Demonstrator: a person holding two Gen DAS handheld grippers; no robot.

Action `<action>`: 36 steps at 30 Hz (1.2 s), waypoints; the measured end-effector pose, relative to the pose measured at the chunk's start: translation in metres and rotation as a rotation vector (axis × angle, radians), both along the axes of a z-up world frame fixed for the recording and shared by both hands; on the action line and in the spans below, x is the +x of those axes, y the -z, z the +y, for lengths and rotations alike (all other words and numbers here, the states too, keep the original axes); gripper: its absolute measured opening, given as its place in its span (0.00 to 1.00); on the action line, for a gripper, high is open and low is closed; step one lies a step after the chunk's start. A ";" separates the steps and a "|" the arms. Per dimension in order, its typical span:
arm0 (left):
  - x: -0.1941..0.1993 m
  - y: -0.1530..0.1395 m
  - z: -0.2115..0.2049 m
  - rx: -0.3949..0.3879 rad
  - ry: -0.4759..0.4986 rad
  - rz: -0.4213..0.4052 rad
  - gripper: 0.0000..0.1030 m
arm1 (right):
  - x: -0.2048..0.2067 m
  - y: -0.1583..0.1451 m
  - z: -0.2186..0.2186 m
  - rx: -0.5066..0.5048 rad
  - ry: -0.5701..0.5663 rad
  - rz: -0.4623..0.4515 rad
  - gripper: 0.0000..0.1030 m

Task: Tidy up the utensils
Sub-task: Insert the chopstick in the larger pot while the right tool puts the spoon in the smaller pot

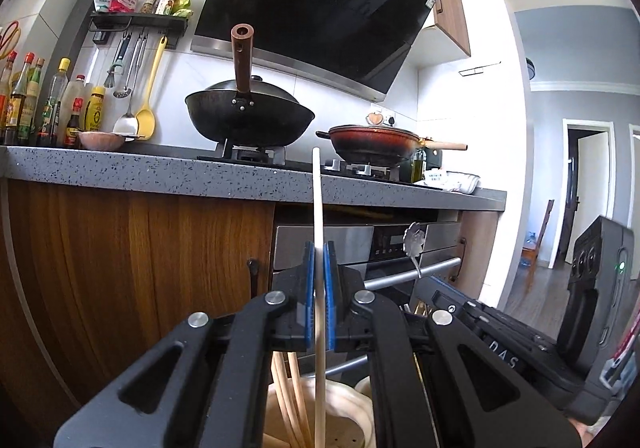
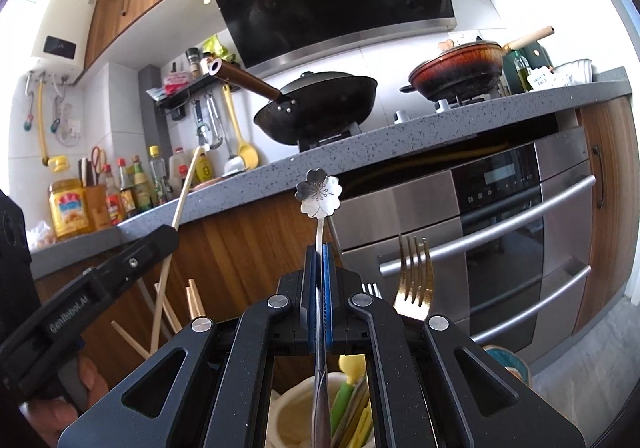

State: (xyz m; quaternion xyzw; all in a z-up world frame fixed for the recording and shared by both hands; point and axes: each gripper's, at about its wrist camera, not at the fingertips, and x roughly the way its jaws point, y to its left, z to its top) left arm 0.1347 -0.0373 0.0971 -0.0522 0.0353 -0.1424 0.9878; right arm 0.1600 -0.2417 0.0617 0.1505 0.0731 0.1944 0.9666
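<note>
My left gripper [image 1: 319, 248] is shut on a pale wooden chopstick [image 1: 318, 203] that stands upright, its lower end in a cream holder [image 1: 348, 404] with several other chopsticks. My right gripper [image 2: 319, 250] is shut on a silver utensil with a flower-shaped end [image 2: 319, 193], held upright over a cream holder [image 2: 296, 420] that contains green and yellow utensils. A gold fork [image 2: 414, 280] stands just right of it. The left gripper [image 2: 168, 234] and its chopstick [image 2: 186, 191] show at the left of the right wrist view. The right gripper [image 1: 432, 284] and flower utensil [image 1: 415, 240] show in the left wrist view.
A grey speckled counter [image 1: 160, 171] carries a black wok [image 1: 248, 115], a red pan [image 1: 372, 143], and sauce bottles [image 1: 52, 103]. A steel oven [image 2: 500, 240] sits below. Wooden cabinet doors [image 1: 132, 268] are close ahead. Loose chopsticks [image 2: 172, 320] stick up at left.
</note>
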 end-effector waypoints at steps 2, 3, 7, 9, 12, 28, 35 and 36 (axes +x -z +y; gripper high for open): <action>0.000 0.004 -0.002 0.008 -0.016 -0.014 0.04 | 0.002 0.002 -0.002 0.009 0.005 0.001 0.04; 0.000 0.006 -0.003 0.012 -0.014 -0.017 0.04 | 0.002 0.002 -0.003 0.013 0.009 0.001 0.04; -0.006 0.011 -0.005 0.037 -0.008 -0.021 0.04 | 0.001 0.004 -0.001 0.009 0.033 -0.019 0.04; -0.011 0.013 -0.005 0.055 -0.007 -0.024 0.04 | 0.000 0.005 0.003 -0.006 0.050 -0.034 0.04; -0.020 0.016 -0.005 0.074 -0.004 -0.031 0.04 | 0.000 0.005 0.008 -0.020 0.071 -0.047 0.04; -0.033 0.033 0.014 0.053 0.012 0.092 0.04 | -0.012 0.017 0.019 -0.138 -0.015 0.006 0.04; -0.038 0.041 0.015 0.093 0.038 0.158 0.04 | -0.026 0.029 0.027 -0.210 -0.082 0.062 0.03; -0.037 0.043 0.016 0.089 0.046 0.165 0.04 | -0.025 0.030 0.028 -0.214 -0.083 0.069 0.03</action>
